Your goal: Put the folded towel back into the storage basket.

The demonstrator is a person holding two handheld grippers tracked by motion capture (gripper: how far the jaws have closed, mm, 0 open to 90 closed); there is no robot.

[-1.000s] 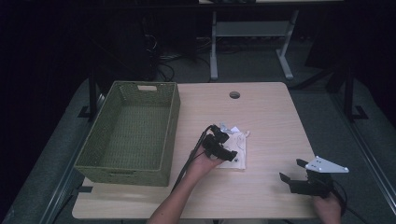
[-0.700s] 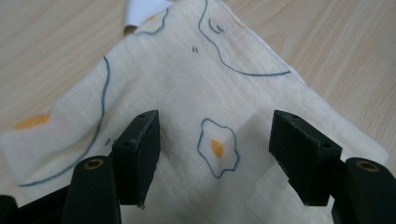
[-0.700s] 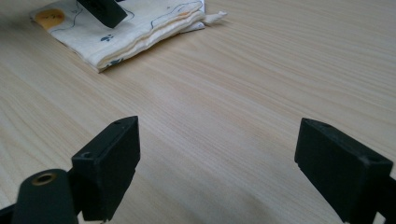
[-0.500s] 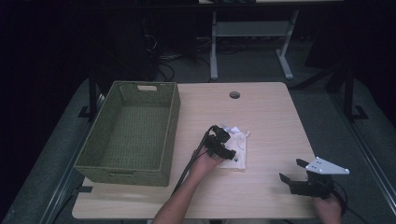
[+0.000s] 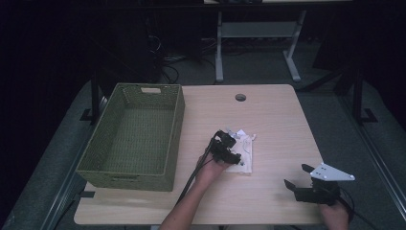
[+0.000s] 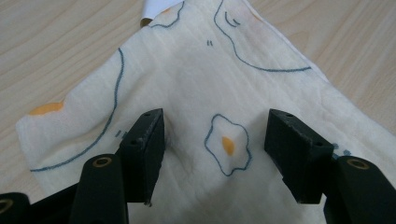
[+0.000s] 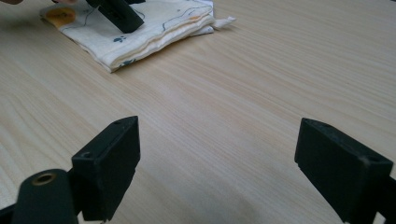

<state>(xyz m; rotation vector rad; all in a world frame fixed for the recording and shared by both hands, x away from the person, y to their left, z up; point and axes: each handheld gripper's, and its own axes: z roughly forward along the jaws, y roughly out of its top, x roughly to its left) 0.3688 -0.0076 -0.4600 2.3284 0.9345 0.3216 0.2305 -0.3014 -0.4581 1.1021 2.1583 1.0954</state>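
Observation:
A folded white cloth [image 5: 245, 152] printed with fried eggs lies on the wooden table [image 5: 268, 115], right of centre. My left gripper [image 5: 228, 148] rests on the cloth's left part. In the left gripper view the left gripper [image 6: 217, 140] is open, its jaws set down on the cloth [image 6: 187, 70] either side of an egg print [image 6: 227, 144]. My right gripper [image 5: 306, 184] hovers near the table's front right corner, well apart from the cloth. In the right gripper view the right gripper [image 7: 224, 154] stands open over bare wood, with the folded cloth [image 7: 154, 28] far ahead.
A green woven basket [image 5: 177, 120] with nothing in it stands on the left half of the table, close to the cloth. A round cable hole [image 5: 240, 97] sits near the far edge. Table legs and cables [image 5: 220, 52] lie beyond on the dark floor.
The left gripper has crept slightly to the right over the cloth. The right gripper has stayed where it was.

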